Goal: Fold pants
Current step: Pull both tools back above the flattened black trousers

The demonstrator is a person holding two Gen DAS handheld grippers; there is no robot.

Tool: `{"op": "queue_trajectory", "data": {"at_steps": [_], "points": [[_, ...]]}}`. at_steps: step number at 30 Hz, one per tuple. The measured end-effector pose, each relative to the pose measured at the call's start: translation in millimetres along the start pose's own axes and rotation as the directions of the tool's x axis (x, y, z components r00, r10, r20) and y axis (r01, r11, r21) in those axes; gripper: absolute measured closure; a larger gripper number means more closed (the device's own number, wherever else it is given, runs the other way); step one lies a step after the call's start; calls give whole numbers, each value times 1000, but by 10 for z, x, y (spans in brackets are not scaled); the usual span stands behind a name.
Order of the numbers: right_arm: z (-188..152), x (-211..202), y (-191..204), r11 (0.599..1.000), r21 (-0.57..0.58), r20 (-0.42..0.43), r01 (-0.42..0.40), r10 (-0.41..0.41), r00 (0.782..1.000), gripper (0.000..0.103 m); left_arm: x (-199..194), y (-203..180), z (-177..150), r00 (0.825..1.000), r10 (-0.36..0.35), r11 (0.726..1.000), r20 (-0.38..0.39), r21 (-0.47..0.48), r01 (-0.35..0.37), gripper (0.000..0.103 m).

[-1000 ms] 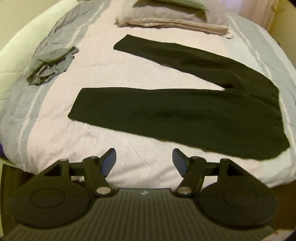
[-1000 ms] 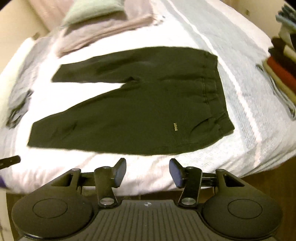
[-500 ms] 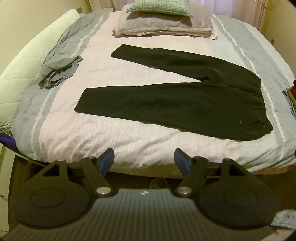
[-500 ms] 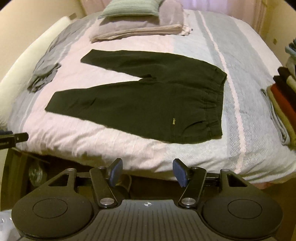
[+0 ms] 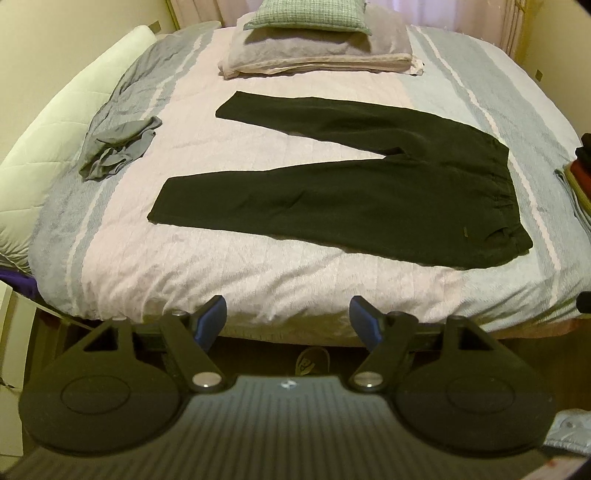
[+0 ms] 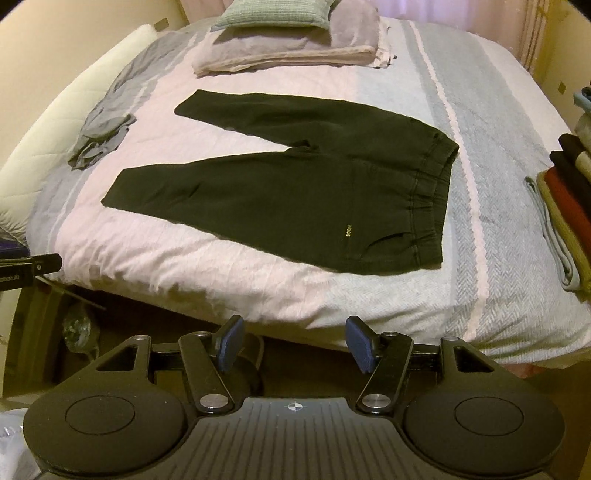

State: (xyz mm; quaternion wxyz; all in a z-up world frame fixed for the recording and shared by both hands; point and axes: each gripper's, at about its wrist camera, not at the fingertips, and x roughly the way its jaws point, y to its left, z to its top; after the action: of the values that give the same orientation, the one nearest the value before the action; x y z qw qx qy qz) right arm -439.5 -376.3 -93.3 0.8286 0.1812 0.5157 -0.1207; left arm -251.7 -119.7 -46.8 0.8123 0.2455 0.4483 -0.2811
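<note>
Bedroom, bed with pink-and-grey striped quilted cover [image 5: 192, 266]. Left gripper [image 5: 288, 321] and right gripper [image 6: 293, 343] are held off the near bed edge, angled steeply down, jaws wide apart, nothing between them. Black fabric pants [image 5: 351, 195] are laid flat mid-bed, legs splayed, waistband at right. Crumpled grey garment [image 5: 118, 147] is seen at far left.

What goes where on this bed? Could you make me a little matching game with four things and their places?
Things:
1. black pants
2. green cushion
3. crumpled grey garment
4. stack of folded clothes

Places:
A. right edge of the bed
B. spread flat in the middle, legs apart
C. left side, on the grey stripe
D. on top of the pillows at the far end

Pairs: 1-B, 2-D, 3-C, 4-A
</note>
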Motion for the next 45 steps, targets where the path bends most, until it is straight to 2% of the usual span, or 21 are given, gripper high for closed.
{"op": "queue_trajectory", "data": {"at_steps": [21, 29, 36, 45], "points": [[20, -70, 20, 1000, 17, 37, -12, 11, 999, 45, -89, -36, 12, 1000, -4, 1000, 19, 14, 4, 31], [77, -12, 68, 1000, 28, 33, -7, 6, 999, 45, -3, -17, 103, 1000, -21, 999, 13, 31, 20, 30], [285, 124, 204, 997, 74, 20, 34, -35, 999, 45, 271, 114, 341, 998, -60, 996, -6, 61, 60, 30], [845, 506, 616, 982, 173, 21, 74, -79, 997, 45, 780, 631, 949, 992, -128, 982, -7, 137, 127, 30]]}}
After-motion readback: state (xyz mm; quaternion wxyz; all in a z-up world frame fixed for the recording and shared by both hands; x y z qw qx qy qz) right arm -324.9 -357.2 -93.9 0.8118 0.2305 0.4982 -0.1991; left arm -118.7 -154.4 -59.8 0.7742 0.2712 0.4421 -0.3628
